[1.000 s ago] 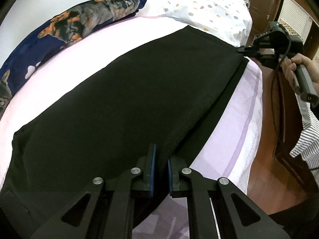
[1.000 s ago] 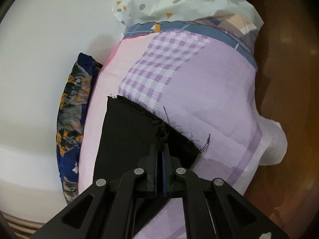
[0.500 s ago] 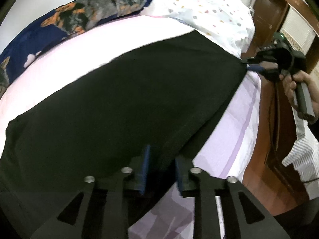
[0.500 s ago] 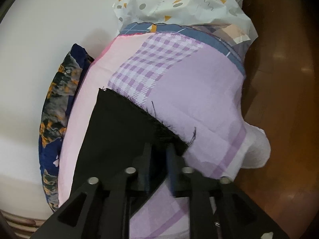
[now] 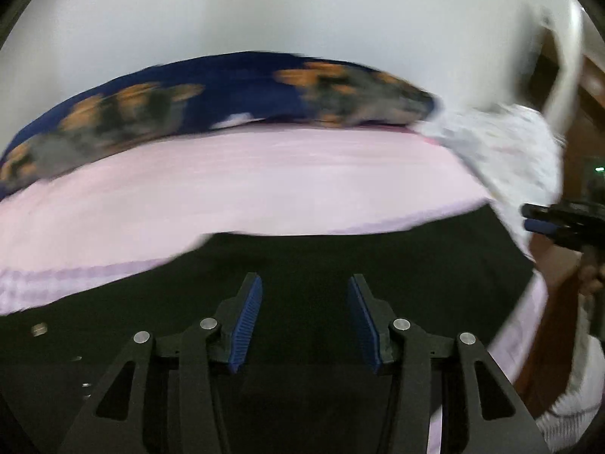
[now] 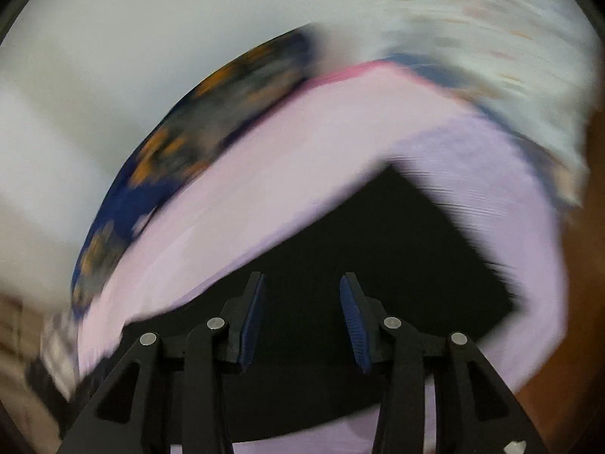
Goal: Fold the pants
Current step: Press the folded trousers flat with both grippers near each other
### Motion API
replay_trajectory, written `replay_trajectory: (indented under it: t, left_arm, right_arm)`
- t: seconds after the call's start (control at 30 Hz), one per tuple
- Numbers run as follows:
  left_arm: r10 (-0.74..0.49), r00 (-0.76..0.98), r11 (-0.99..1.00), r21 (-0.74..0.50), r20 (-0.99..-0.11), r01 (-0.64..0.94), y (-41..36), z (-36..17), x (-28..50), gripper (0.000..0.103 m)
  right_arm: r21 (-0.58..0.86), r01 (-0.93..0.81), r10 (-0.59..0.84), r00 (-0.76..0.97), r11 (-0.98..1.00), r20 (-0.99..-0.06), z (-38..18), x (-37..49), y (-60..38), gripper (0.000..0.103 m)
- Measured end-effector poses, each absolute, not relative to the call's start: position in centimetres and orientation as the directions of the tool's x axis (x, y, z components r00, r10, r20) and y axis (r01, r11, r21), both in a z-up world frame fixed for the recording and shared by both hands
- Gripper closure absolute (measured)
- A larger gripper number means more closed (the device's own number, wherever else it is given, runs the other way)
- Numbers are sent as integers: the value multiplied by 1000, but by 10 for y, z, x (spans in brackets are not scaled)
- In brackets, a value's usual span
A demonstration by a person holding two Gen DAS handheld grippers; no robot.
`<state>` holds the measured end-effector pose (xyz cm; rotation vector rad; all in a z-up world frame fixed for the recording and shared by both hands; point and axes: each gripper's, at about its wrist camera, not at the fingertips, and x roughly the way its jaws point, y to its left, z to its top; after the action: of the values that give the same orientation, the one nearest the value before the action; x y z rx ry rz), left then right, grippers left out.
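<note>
The black fabric pants are lying flat on the pale pink and lilac bedsheet, stretched lengthwise across the left wrist view, long axis running side to side along the near half of the bed. In the right wrist view one squared-off end of them is pointing toward the white patterned pillow, with frayed threads sticking out along that edge.

The left gripper is hanging over the dark cloth with its blue pads apart, jaws having just been opening, nothing pinched between them. Same deal for the right gripper: jaws just been opening, pads spread, pants sitting below and beyond the fingers, not clamped.

A navy pillow with orange print is lying along the far side by the wall. Both views are pretty blurry.
</note>
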<state>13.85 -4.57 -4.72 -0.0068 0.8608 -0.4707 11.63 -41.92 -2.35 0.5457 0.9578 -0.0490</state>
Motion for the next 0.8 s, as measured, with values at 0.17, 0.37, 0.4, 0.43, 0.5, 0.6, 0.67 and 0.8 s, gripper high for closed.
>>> replay_trajectory:
  t: [0.17, 0.37, 0.4, 0.43, 0.5, 0.6, 0.67, 0.8]
  left_arm:
    - [-253, 588, 964, -149, -769, 220, 19, -65, 154, 54]
    - [-192, 584, 981, -148, -789, 122, 66, -82, 152, 54]
    - [-191, 585, 982, -149, -789, 119, 70, -84, 151, 54]
    - [-192, 584, 981, -150, -789, 120, 76, -87, 150, 54]
    - [-192, 582, 981, -147, -790, 124, 82, -90, 151, 54]
    - [-193, 585, 981, -144, -788, 131, 88, -94, 151, 54]
    - [-209, 583, 978, -157, -785, 139, 90, -96, 153, 54]
    - [-221, 589, 975, -161, -777, 154, 92, -98, 153, 54]
  right_arm:
    - [444, -2, 396, 456, 896, -797, -38, 195, -303, 64]
    - [485, -212, 528, 279, 849, -802, -67, 250, -193, 64]
    - [493, -244, 544, 236, 835, -805, -74, 259, -175, 64]
    - [495, -257, 548, 216, 830, -808, -78, 262, -167, 64]
    - [497, -286, 553, 166, 820, -817, -90, 274, -145, 64]
    - [498, -312, 551, 109, 809, -827, -102, 283, -124, 64]
    - [510, -316, 556, 68, 800, -829, -109, 289, -113, 64]
    - [485, -370, 555, 107, 792, -825, -100, 291, -101, 92]
